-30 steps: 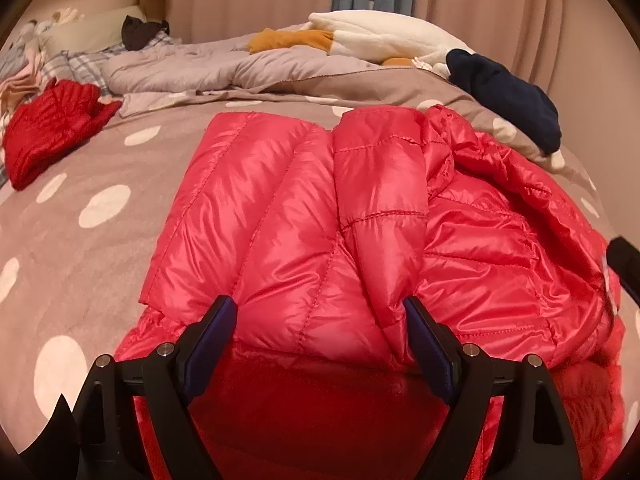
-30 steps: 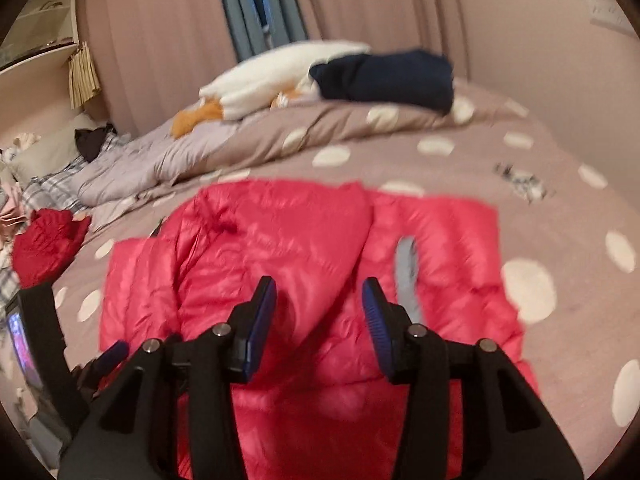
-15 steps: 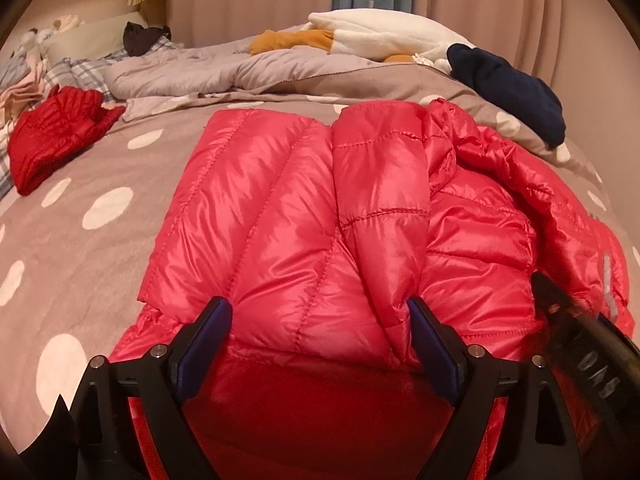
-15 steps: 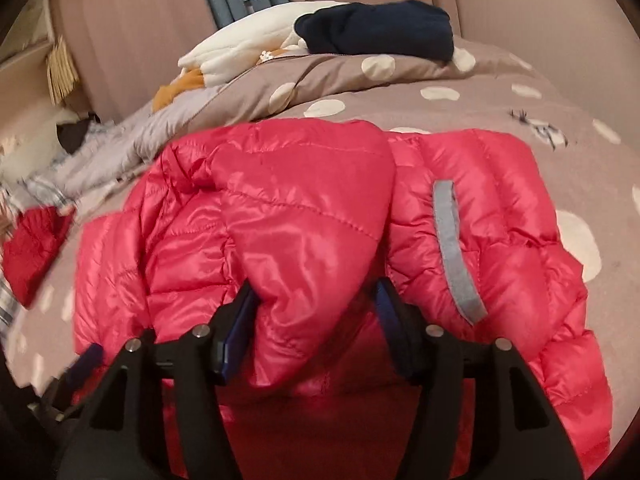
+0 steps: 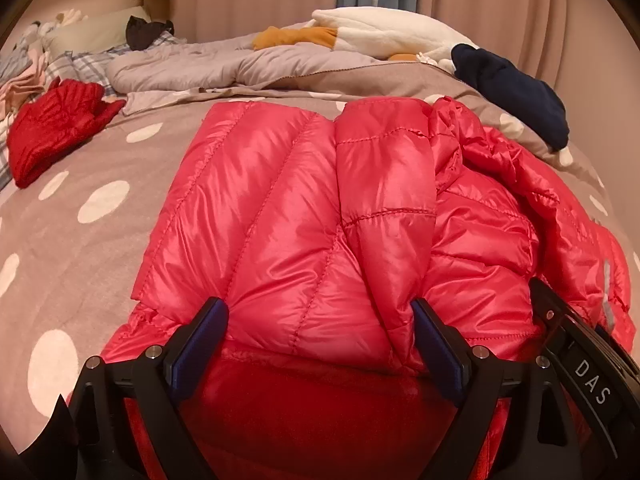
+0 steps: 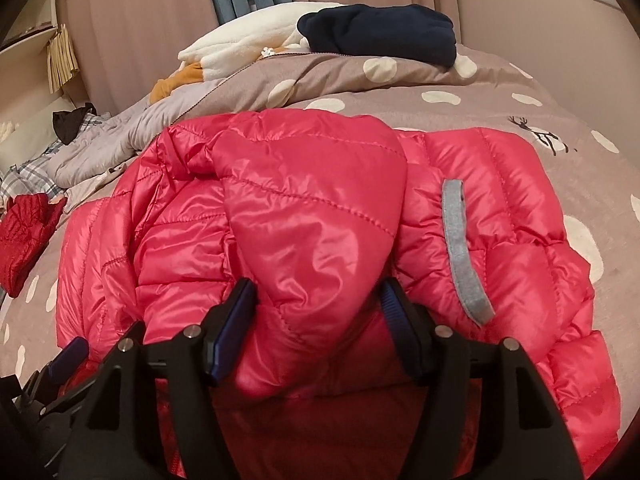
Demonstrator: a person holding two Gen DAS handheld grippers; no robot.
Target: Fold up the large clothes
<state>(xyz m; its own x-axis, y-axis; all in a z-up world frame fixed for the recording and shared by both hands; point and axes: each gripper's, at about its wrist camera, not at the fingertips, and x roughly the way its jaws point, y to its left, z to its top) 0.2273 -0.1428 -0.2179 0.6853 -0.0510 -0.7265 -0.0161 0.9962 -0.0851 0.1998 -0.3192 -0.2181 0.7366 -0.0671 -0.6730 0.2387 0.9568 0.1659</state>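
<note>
A shiny red puffer jacket lies spread on the dotted bed cover, a sleeve folded over its middle. My left gripper is at the jacket's near edge. Its jaws are opening, and a puffed fold sits loosely between the wide-set blue pads. In the right wrist view the same jacket fills the centre, with a grey strip on its right half. My right gripper straddles the folded sleeve's end, jaws apart and not pinching it. The right tool's body shows at the left view's lower right.
A darker red garment lies at the bed's left. At the back, a grey duvet, a white plush and a navy garment are piled before the curtains. Pillows and checked cloth sit far left.
The right gripper came down onto the jacket and widened, so the folded sleeve now lies between its jaws. The left jaws spread a little wider. The right tool entered the left view.
</note>
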